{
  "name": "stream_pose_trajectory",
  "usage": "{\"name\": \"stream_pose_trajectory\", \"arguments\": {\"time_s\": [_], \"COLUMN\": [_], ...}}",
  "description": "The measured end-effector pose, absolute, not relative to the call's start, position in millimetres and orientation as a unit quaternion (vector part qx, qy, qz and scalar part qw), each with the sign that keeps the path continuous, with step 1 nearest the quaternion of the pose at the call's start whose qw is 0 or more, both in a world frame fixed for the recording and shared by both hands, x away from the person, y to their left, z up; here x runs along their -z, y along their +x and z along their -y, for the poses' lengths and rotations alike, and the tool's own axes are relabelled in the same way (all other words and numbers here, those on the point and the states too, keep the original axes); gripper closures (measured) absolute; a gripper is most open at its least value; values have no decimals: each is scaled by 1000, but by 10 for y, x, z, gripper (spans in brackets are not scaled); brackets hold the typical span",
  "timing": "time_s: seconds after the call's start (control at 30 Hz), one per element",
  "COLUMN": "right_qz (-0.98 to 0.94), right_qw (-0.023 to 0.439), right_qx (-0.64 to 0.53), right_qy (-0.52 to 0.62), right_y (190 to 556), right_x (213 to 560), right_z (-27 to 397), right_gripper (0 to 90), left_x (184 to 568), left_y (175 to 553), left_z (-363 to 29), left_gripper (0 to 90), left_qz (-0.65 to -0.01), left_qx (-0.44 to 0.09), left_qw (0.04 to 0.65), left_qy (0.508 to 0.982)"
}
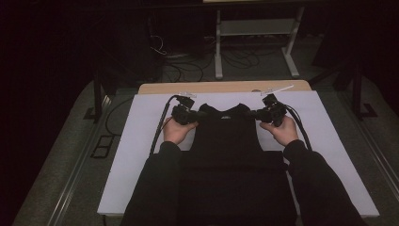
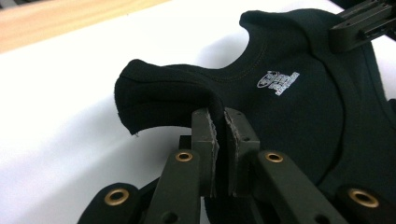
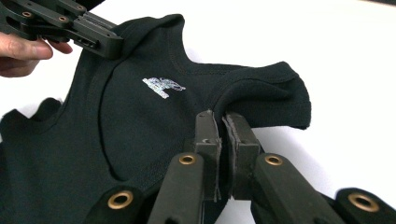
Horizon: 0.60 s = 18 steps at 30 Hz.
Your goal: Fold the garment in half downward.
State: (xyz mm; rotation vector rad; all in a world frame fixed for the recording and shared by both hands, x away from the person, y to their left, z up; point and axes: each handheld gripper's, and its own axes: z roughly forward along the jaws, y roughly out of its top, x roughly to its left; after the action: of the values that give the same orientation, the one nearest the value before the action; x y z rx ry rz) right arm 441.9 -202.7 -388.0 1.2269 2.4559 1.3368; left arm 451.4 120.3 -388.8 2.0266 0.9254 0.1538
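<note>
Black tank top [image 1: 226, 141] lying near the white table's [image 1: 136, 141] far edge; left gripper [image 2: 219, 123] and right gripper [image 3: 223, 122] each clamped on a shoulder strap.

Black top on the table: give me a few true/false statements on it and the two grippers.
1. The left gripper is shut on the top. True.
2. The right gripper hangs open, off the cloth. False: it is shut on the top's shoulder strap.
3. The top has a small pale logo below the neckline. True.
4. The top lies on bare wood. False: it lies on a white sheet over the table.
5. Both grippers hold the same strap. False: each holds its own shoulder strap.
</note>
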Motion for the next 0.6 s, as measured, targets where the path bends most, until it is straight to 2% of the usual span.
{"name": "stream_pose_trajectory", "arguments": {"time_s": [0.6], "right_qz": [-813], "right_qw": [64], "right_qx": [-447], "right_qy": [368], "right_y": [4226], "right_x": [3445], "right_z": [1973], "right_gripper": [835], "left_x": [3510], "left_y": [4322], "left_z": [-1355], "left_gripper": [823], "left_qz": [-358], "left_qx": [-60], "left_qw": [445], "left_qy": [819]}}
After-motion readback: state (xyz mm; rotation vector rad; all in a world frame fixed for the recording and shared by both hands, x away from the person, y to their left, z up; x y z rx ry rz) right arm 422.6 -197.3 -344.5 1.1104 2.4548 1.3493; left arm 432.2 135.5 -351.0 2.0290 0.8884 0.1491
